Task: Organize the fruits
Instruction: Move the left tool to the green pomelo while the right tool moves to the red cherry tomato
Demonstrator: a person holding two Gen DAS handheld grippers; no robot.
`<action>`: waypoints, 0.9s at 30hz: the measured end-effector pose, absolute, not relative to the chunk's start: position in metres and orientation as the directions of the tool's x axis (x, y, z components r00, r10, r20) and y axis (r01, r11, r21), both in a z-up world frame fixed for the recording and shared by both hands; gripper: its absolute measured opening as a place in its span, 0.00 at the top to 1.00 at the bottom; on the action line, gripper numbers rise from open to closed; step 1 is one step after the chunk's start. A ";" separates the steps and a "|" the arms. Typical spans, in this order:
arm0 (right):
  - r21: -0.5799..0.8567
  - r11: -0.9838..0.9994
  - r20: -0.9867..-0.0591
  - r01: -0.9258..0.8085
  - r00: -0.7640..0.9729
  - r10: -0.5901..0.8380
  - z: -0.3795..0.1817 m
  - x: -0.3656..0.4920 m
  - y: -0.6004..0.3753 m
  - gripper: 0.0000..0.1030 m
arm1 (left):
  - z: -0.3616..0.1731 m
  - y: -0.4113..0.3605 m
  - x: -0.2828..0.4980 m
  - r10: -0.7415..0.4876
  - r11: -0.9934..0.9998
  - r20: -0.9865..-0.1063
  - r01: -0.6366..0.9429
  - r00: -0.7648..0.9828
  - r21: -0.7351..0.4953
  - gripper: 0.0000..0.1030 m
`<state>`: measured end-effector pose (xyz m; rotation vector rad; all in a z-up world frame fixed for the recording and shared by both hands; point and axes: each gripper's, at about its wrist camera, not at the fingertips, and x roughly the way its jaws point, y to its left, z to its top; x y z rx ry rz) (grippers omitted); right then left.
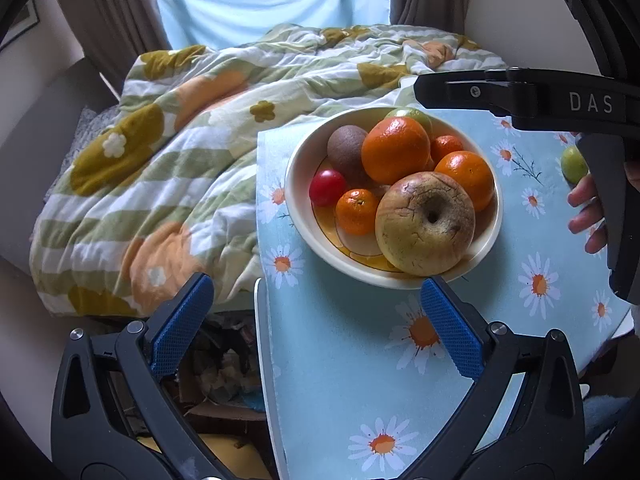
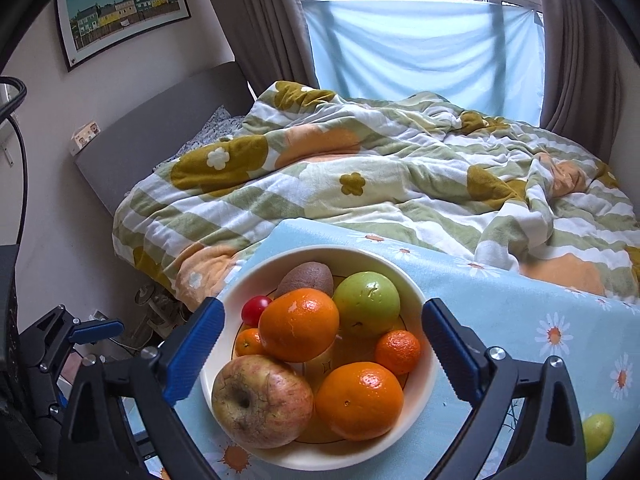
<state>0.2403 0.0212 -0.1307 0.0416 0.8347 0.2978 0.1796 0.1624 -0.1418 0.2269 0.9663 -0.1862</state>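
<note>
Right gripper (image 2: 322, 344) hangs over the bowl (image 2: 430, 364), its blue fingers (image 2: 450, 350) spread wide with nothing between them, the fruit sitting loose beneath. Left gripper (image 1: 316, 328) waits on the near side of the bowl, fingers just as wide apart and empty, one over the daisy tablecloth (image 1: 340, 380), the other out past the table edge. The bowl is crowded: a blotchy apple (image 2: 262, 400) at its near rim, a large orange (image 2: 298, 324) riding on top of the heap, a green apple (image 2: 366, 304) behind it, a kiwi (image 2: 306, 278) at the back, a cherry tomato (image 2: 256, 308) tucked left. The risk now, as I read it, is that top orange: it looks perched, and a nudge from a descending finger could roll it over the rim. One more green fruit (image 2: 598, 434) lies on the cloth right of the bowl, near the table's edge, so a clumsy pinch could knock it off. Only the left view shows the person's hand (image 1: 588, 212) on the right gripper's handle; only the right view shows the green apple whole.
</note>
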 end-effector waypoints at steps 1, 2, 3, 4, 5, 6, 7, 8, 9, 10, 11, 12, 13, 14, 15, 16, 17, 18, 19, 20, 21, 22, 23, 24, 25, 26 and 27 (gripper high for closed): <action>0.150 0.959 -0.723 -0.241 0.635 0.272 -0.127 0.238 0.019 0.04 | -0.138 0.163 0.179 -0.058 0.960 -0.827 0.259 0.559 0.108 0.00; 0.147 0.961 -0.723 -0.236 0.637 0.267 -0.122 0.235 0.018 0.04 | -0.134 0.163 0.178 -0.061 0.959 -0.824 0.262 0.563 0.108 0.00; 0.144 0.963 -0.724 -0.229 0.638 0.261 -0.117 0.231 0.016 0.04 | -0.129 0.163 0.177 -0.067 0.958 -0.821 0.266 0.568 0.106 0.00; 0.142 0.965 -0.724 -0.222 0.641 0.254 -0.113 0.227 0.014 0.04 | -0.124 0.163 0.176 -0.075 0.957 -0.816 0.272 0.573 0.103 0.00; 0.140 0.967 -0.725 -0.214 0.643 0.247 -0.107 0.223 0.011 0.04 | -0.119 0.163 0.175 -0.087 0.955 -0.814 0.282 0.575 0.097 0.00; 0.138 0.969 -0.727 -0.206 0.643 0.241 -0.103 0.218 0.009 0.04 | -0.114 0.162 0.175 -0.097 0.952 -0.814 0.292 0.572 0.091 0.00; 0.134 0.972 -0.730 -0.194 0.643 0.230 -0.098 0.214 0.006 0.04 | -0.111 0.161 0.175 -0.102 0.950 -0.814 0.299 0.572 0.091 0.00; 0.130 0.975 -0.734 -0.180 0.643 0.217 -0.093 0.209 0.003 0.04 | -0.107 0.159 0.174 -0.106 0.947 -0.813 0.306 0.573 0.092 0.00; 0.127 0.978 -0.737 -0.167 0.643 0.206 -0.089 0.204 0.000 0.04 | -0.103 0.157 0.174 -0.114 0.944 -0.811 0.317 0.574 0.091 0.00; 0.127 0.980 -0.739 -0.154 0.644 0.197 -0.084 0.198 -0.003 0.04 | -0.100 0.154 0.174 -0.122 0.941 -0.808 0.327 0.577 0.091 0.00; 0.127 0.982 -0.741 -0.140 0.645 0.188 -0.080 0.192 -0.008 0.04 | -0.096 0.151 0.174 -0.129 0.937 -0.804 0.337 0.580 0.092 0.00; 0.125 0.984 -0.742 -0.125 0.647 0.176 -0.076 0.187 -0.013 0.04 | -0.092 0.147 0.174 -0.140 0.932 -0.802 0.350 0.581 0.091 0.00; 0.118 0.987 -0.742 -0.108 0.650 0.160 -0.072 0.180 -0.018 0.04 | -0.090 0.144 0.175 -0.156 0.926 -0.798 0.367 0.583 0.087 0.00; 0.108 0.990 -0.742 -0.089 0.656 0.140 -0.069 0.174 -0.023 0.04 | -0.087 0.139 0.176 -0.174 0.919 -0.793 0.386 0.584 0.083 0.00; 0.098 0.993 -0.742 -0.068 0.660 0.119 -0.065 0.169 -0.028 0.04 | -0.084 0.133 0.177 -0.192 0.910 -0.788 0.406 0.585 0.079 0.00; 0.091 0.995 -0.742 -0.045 0.663 0.098 -0.062 0.162 -0.034 0.04 | -0.081 0.127 0.178 -0.205 0.902 -0.785 0.423 0.585 0.079 0.00; 0.089 0.996 -0.743 -0.023 0.665 0.082 -0.060 0.156 -0.041 0.04 | -0.078 0.120 0.180 -0.215 0.895 -0.784 0.439 0.583 0.081 0.00; 0.088 0.996 -0.742 0.000 0.667 0.066 -0.057 0.150 -0.049 0.04 | -0.076 0.112 0.181 -0.226 0.886 -0.784 0.456 0.579 0.081 0.00; 0.085 0.996 -0.741 0.023 0.670 0.048 -0.055 0.143 -0.056 0.04 | -0.075 0.103 0.182 -0.237 0.878 -0.783 0.473 0.574 0.081 0.00; 0.080 0.996 -0.740 0.045 0.672 0.029 -0.053 0.136 -0.064 0.04 | -0.073 0.095 0.182 -0.247 0.869 -0.781 0.487 0.573 0.082 0.00; 0.074 0.995 -0.740 0.065 0.672 0.012 -0.051 0.130 -0.072 0.04 | -0.072 0.087 0.182 -0.259 0.860 -0.779 0.503 0.571 0.083 0.00; 0.065 0.994 -0.740 0.087 0.672 -0.010 -0.049 0.123 -0.080 0.04 | -0.071 0.078 0.182 -0.272 0.850 -0.774 0.520 0.571 0.085 0.00; 0.056 0.992 -0.738 0.110 0.673 -0.033 -0.047 0.116 -0.088 0.04 | -0.069 0.070 0.182 -0.284 0.840 -0.770 0.536 0.571 0.088 0.00; 0.052 0.990 -0.739 0.129 0.672 -0.049 -0.046 0.109 -0.096 0.04 | -0.069 0.060 0.182 -0.295 0.829 -0.767 0.552 0.570 0.091 0.00; 0.051 0.988 -0.742 0.144 0.667 -0.059 -0.045 0.103 -0.104 0.04 | -0.068 0.050 0.183 -0.305 0.818 -0.765 0.567 0.568 0.095 0.00; 0.046 0.986 -0.747 0.160 0.661 -0.072 -0.046 0.097 -0.112 0.04 | -0.069 0.040 0.182 -0.315 0.806 -0.762 0.583 0.565 0.099 0.00; 0.038 0.984 -0.752 0.175 0.653 -0.087 -0.047 0.091 -0.120 0.04 | -0.070 0.030 0.183 -0.324 0.795 -0.763 0.598 0.559 0.100 0.00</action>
